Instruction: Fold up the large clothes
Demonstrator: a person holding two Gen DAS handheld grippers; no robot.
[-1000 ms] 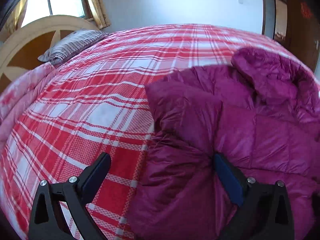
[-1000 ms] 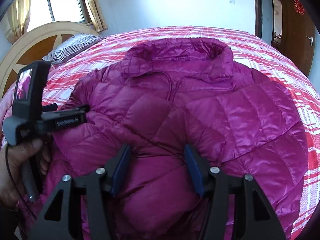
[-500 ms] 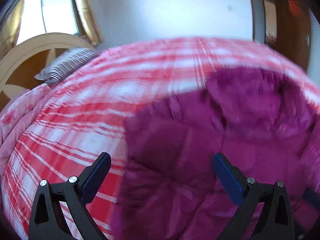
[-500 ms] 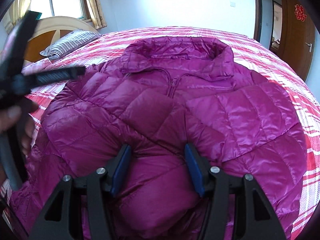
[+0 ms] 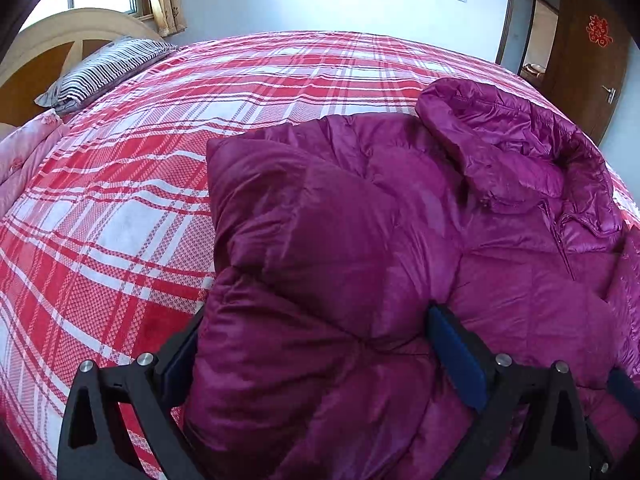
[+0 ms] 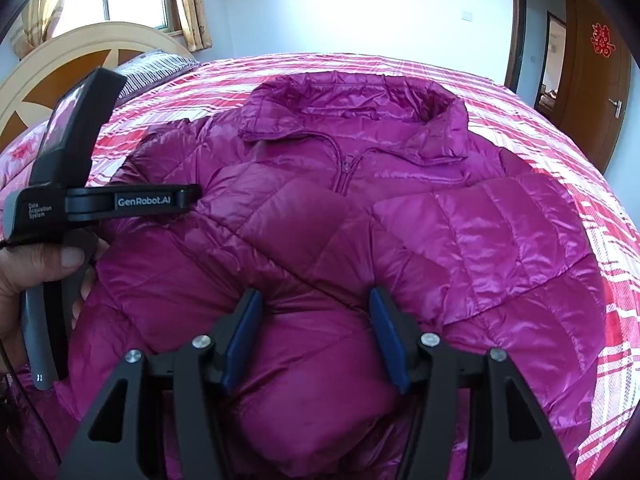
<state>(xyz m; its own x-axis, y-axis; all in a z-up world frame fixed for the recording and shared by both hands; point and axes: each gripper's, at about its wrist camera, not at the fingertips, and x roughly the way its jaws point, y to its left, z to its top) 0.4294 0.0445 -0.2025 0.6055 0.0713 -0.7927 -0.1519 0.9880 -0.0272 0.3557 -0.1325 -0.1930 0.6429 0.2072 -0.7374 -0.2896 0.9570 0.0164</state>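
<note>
A magenta puffer jacket [image 6: 400, 208] lies front up on the red plaid bed [image 5: 120, 220], collar toward the far side, both sleeves folded in across the chest. My right gripper [image 6: 315, 294] is at the near hem, shut on a puffy fold that bulges between its blue pads. My left gripper [image 5: 316, 312] stands open and wide over the jacket's [image 5: 340, 240] left side. The folded sleeve fills the gap, and its edge hides part of the left finger. In the right wrist view a hand [image 6: 32, 276] holds the left tool's grey handle [image 6: 38, 332] beside the jacket.
A striped pillow [image 5: 108, 64] lies against the curved wooden headboard [image 5: 48, 40] at the far left. A pink quilt [image 5: 24, 152] runs along the left edge. A brown door [image 5: 588, 60] stands at the far right. Bare bedspread stretches left of and beyond the jacket.
The left gripper has swung right over the jacket, so the folded sleeve now lies between its jaws rather than bedspread. The right gripper has kept its grip and place.
</note>
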